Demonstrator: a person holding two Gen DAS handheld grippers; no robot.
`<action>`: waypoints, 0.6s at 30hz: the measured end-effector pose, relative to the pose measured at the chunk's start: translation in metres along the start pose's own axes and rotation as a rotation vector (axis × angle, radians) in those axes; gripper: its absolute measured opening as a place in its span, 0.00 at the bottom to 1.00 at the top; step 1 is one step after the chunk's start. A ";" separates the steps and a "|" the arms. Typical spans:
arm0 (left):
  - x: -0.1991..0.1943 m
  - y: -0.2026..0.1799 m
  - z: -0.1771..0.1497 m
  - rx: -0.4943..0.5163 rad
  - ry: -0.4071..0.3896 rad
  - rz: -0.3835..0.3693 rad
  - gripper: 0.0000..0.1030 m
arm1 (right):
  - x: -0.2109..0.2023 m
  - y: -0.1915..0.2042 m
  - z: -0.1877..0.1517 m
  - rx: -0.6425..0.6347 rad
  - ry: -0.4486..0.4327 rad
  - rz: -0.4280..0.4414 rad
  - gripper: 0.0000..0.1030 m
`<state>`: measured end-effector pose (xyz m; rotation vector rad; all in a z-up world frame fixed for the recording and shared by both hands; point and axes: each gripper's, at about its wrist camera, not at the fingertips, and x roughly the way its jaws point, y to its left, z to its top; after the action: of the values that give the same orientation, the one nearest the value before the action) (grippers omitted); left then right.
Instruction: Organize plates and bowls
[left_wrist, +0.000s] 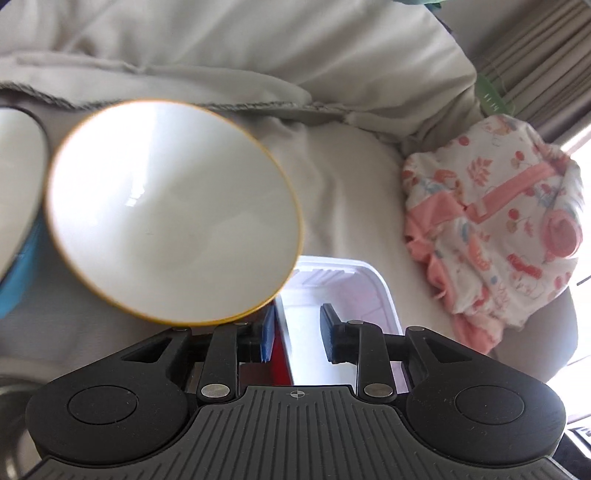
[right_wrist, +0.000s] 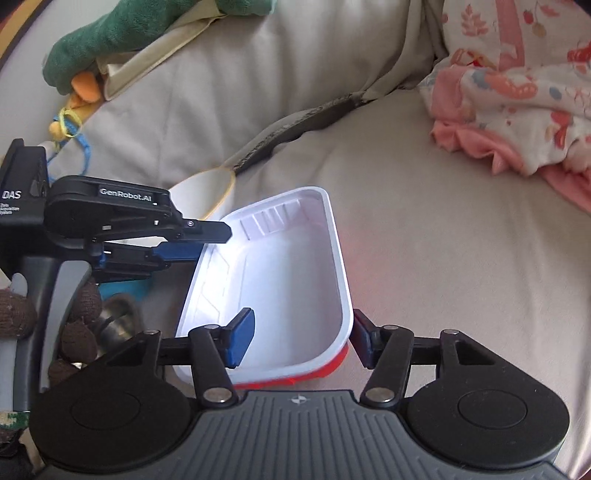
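A white bowl with a yellow rim (left_wrist: 173, 210) lies tilted on the beige cushion, just beyond my left gripper (left_wrist: 298, 332). It shows small in the right wrist view as the bowl (right_wrist: 207, 192) behind the left gripper (right_wrist: 216, 244). A white rectangular tray with a red outside (right_wrist: 334, 236) rests on the cushion. My left gripper is open, its jaws straddling the tray's (left_wrist: 332, 263) left wall without pressing on it. My right gripper (right_wrist: 301, 341) is open too. One finger is inside the tray's near end and the other is outside, at its right wall.
A blue bowl with a white inside (left_wrist: 18, 254) sits at the far left. A metal bowl (right_wrist: 118, 317) lies beside a brown knitted glove (right_wrist: 77, 332). A pink patterned cloth (left_wrist: 495, 221) is bundled on the right. A green plush toy (right_wrist: 110, 37) lies at the back.
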<state>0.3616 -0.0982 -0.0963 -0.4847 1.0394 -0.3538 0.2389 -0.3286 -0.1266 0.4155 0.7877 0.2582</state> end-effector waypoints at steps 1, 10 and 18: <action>0.001 0.002 0.000 -0.015 0.009 -0.017 0.29 | 0.002 -0.001 0.002 -0.001 0.000 -0.020 0.56; -0.109 0.003 -0.053 0.066 -0.173 -0.079 0.29 | -0.050 0.032 -0.013 -0.179 -0.133 -0.202 0.72; -0.206 0.065 -0.108 0.038 -0.291 0.218 0.29 | -0.074 0.112 -0.021 -0.276 -0.149 -0.125 0.83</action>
<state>0.1736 0.0359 -0.0255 -0.3714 0.7920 -0.1040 0.1650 -0.2517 -0.0426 0.1232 0.6185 0.2128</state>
